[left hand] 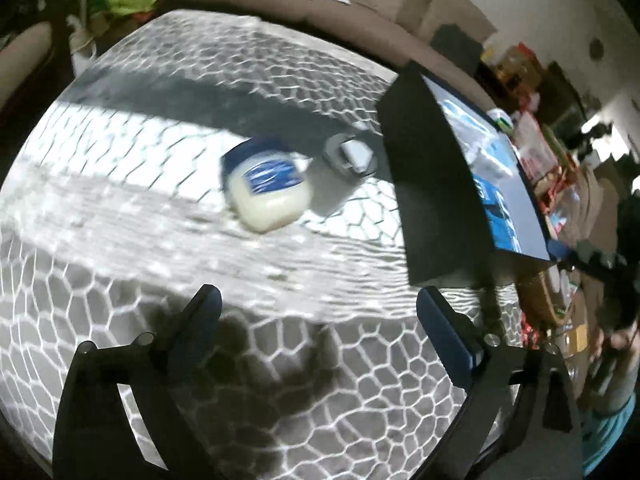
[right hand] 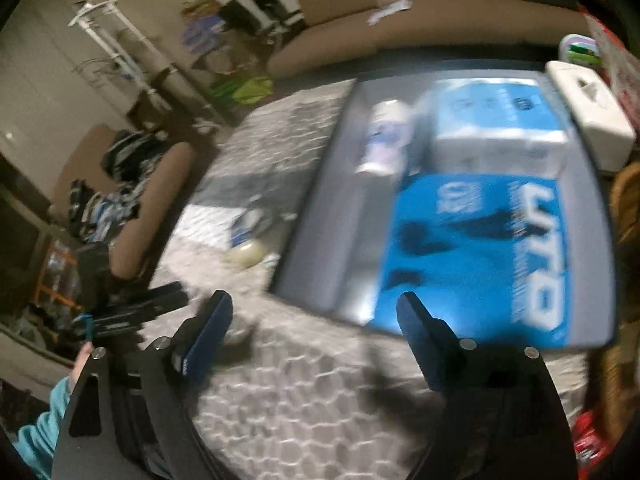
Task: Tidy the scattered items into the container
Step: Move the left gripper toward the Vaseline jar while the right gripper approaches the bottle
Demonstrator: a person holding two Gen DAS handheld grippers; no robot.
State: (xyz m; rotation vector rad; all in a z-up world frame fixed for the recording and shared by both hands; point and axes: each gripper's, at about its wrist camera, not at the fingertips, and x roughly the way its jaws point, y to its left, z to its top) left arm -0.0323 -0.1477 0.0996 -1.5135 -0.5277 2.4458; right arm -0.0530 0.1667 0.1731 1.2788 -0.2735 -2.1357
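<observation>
A pale jar with a blue lid and label (left hand: 266, 190) lies on its side on the hexagon-patterned table (left hand: 120, 208). Just right of it sits a small grey and white object (left hand: 350, 154). The dark box-shaped container (left hand: 432, 184) stands at the right. My left gripper (left hand: 318, 296) is open and empty, short of the jar. In the right wrist view the container (right hand: 320, 220) holds a blue box (right hand: 480, 248), a white and blue pack (right hand: 500, 128) and a white bottle (right hand: 384, 140). My right gripper (right hand: 316, 300) hangs open and empty at the container's near edge. The jar (right hand: 246, 256) lies to the container's left.
A brown sofa (left hand: 360, 8) runs behind the table. A white tissue box (right hand: 588, 120) stands at the container's far right. Cluttered shelves and bags (left hand: 532, 148) fill the room's side. A teal sleeve (right hand: 40, 424) and hand carry the left gripper's black body (right hand: 120, 312).
</observation>
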